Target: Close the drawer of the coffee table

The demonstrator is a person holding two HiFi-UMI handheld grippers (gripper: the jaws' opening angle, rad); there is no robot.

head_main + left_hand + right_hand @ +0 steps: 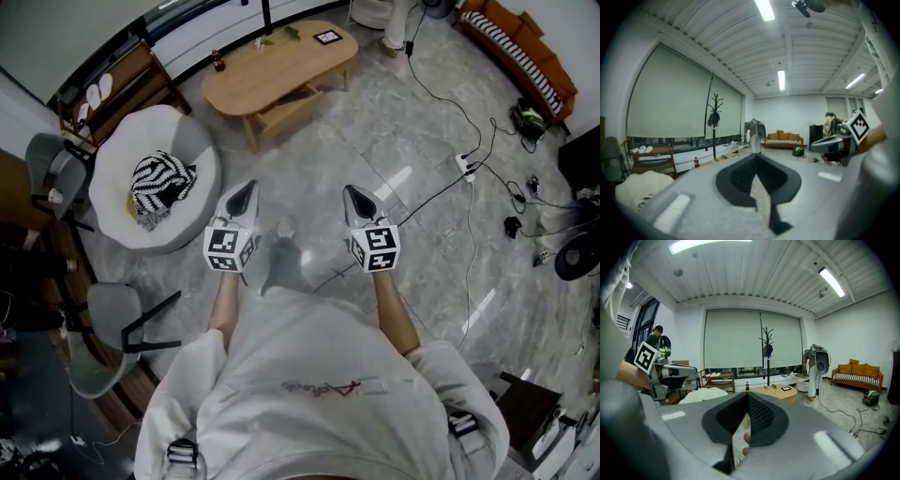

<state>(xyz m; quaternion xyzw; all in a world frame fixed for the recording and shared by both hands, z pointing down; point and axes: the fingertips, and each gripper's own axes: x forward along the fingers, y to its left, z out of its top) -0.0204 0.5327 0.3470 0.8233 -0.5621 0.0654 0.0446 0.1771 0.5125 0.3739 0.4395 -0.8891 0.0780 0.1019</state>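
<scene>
Drawer [287, 105]: stands pulled out from under the near long edge of the bench [272, 70], about midway along it. It is open, so the task is not yet done.
Bench: at the far side of the floor, well apart from the person. A bottle [218, 61] stands at its left end.
Left hand-held gripper [247, 187]: jaws narrowed right together with nothing between them. It is held out in front of the body and points toward the bench.
Right hand-held gripper [350, 191]: likewise pinched together and empty, held level with the left one.
Why together: a drawer front probably needs a push, not a grasp, and closed jaws make one firm tip to press with.
Why side by side: this looks like a carrying pose for the approach, and it leaves either tip free to do the push.
Step in hand: likely closing the gap to the bench; no contact yet.
Path: bare floor lies ahead, with a round seat [192, 141] on the left and cables [441, 103] on the right, both best kept clear of.
Next move: get near, then press squarely on the drawer front so it slides in straight.
</scene>
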